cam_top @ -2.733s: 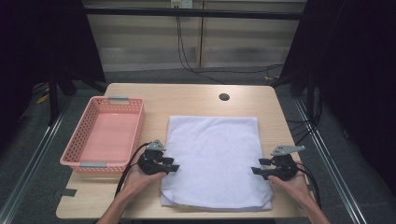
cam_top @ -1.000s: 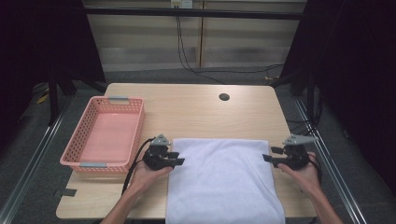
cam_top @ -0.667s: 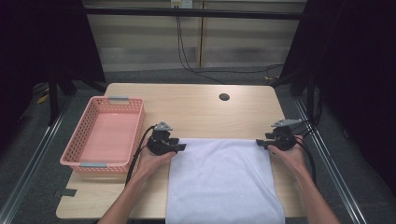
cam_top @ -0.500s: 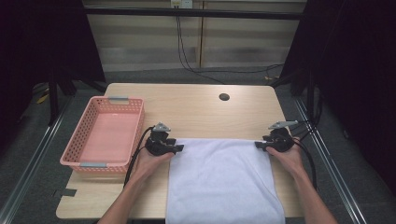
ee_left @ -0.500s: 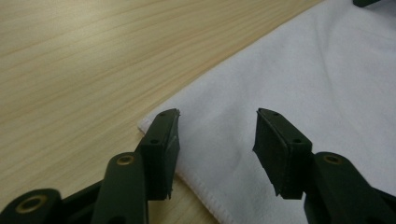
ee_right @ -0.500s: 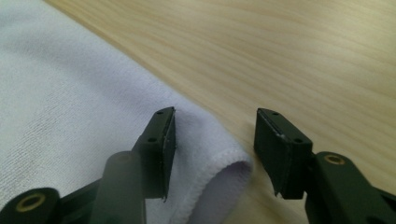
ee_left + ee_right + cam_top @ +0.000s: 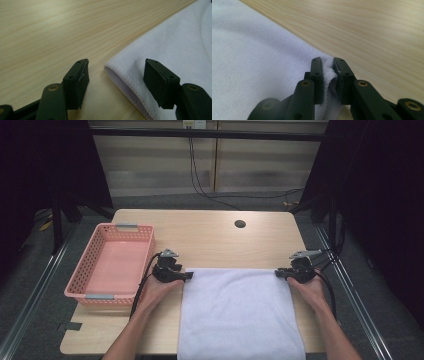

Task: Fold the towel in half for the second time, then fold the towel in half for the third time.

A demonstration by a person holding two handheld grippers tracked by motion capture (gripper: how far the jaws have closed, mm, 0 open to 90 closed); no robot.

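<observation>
A white terry-like cloth towel (image 7: 239, 312) lies in the lower centre of the high view, its weave fine, matt and slightly fuzzy, with a stitched, ribbed hem. Beneath it, the pale wooden tabletop (image 7: 210, 240) looks smooth with a soft satin sheen and visible straight grain. At the left of the frame sits a pink plastic lattice basket (image 7: 111, 266), lightly glossy, with grey handles. The tool pads (image 7: 160, 82) are matt black plastic, faintly textured, with brass-coloured metal rivets.

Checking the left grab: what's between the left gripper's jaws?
In the left gripper view, the white towel's folded corner and bare table; the left gripper is open, not pinching.
</observation>
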